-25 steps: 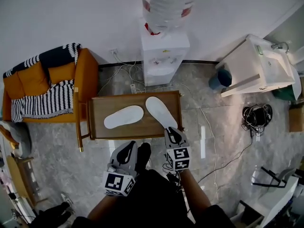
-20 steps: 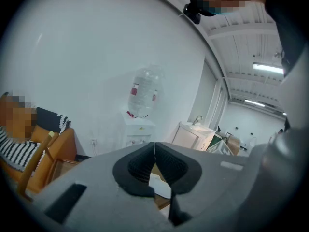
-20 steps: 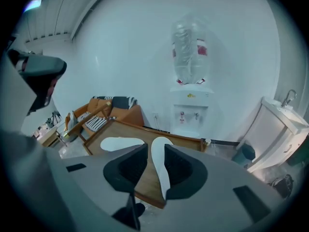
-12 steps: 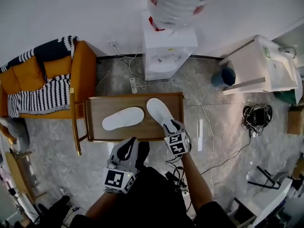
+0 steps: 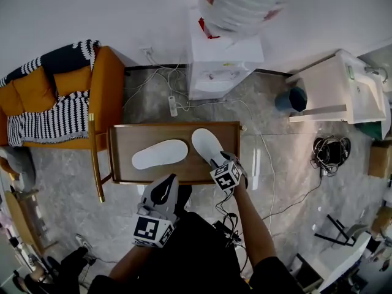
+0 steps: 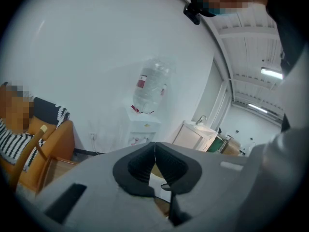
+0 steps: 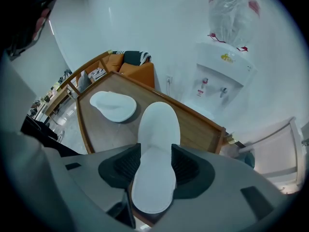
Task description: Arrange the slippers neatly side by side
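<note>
**Both slippers on table; right jaws wide, left jaws closed**

Surface and room: low wooden table (image 5: 122,164) with raised rim, on grey marbled floor (image 5: 288,182), close to white wall (image 5: 92,11).

Right gripper (image 5: 218,160) (image 7: 155,164): pointing steeply down over near right corner of table. Jaws spread wide, just been opening. Heel half of right-hand slipper (image 5: 206,144) (image 7: 157,129) lying between the pads, sole flat on the wood, toe running ahead of the jaws. No pinch visible; cannot tell whether pads brush its edges.

Left gripper (image 5: 166,182) (image 6: 154,151): held short of table's near edge, over dark clothing. Jaws pressed together, nothing between them. Strip of wood and white slipper showing just below the closed pads.

Second slipper (image 5: 159,154) (image 7: 113,105): ahead and left of right jaws, lying crosswise on the table, close to right-hand slipper but apart from it. Pair at an angle, not parallel.

Around:
- water dispenser (image 5: 223,66) (image 7: 222,71) (image 6: 142,129) against wall, straight beyond the table, with inverted bottle (image 5: 239,5) (image 6: 150,88) on top
- orange armchair (image 5: 107,97) far left of left jaws, striped blanket (image 5: 49,118) draped over it
- white cabinet (image 5: 334,94) and blue bin (image 5: 294,98) off to right of right jaws
- black cable coil (image 5: 331,150) on floor, further right

Nothing between either pair of jaws and the slippers.
</note>
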### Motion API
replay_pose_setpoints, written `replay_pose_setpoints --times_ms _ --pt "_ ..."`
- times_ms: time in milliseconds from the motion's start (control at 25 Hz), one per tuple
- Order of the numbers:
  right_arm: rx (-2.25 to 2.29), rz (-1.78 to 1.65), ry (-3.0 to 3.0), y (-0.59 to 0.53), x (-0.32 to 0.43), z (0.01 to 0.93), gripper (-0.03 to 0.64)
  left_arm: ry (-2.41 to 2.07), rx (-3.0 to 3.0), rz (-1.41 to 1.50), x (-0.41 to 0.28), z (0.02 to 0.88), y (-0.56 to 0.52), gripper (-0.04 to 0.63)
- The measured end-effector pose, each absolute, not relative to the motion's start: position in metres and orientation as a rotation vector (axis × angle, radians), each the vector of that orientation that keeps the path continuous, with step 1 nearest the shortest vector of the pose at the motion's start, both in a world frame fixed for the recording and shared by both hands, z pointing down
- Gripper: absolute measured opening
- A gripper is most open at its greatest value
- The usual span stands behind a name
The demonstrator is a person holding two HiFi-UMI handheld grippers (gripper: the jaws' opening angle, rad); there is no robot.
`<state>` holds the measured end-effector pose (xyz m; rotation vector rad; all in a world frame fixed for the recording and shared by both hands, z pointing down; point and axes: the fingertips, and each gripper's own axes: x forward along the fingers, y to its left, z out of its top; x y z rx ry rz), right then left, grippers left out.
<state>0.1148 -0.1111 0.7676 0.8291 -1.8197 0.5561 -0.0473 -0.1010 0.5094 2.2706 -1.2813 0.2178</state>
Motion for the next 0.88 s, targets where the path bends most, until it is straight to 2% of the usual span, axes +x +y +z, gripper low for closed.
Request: replay_pose_setpoints --times_ms 120,320,440,880 --pt "0.817 0.557 -1.798 -0.115 0.113 0.778 0.181 -1.28 2.26 0.221 -0.049 0.513 -0.106 0.017" --pt "0.824 0.598 -1.762 -0.116 0.113 0.785 0.075 -1.256 2.244 0.234 -0.05 0.519 -0.105 0.017" --pt "0.838 0.623 -1.761 -0.115 0.111 0.783 0.05 -1.251 2.245 0.239 -0.051 0.52 -0.105 0.017" --pt "0.977 0.749 -1.768 -0.121 0.113 0.765 0.04 -1.247 2.263 0.225 -0.052 0.516 -0.109 0.017"
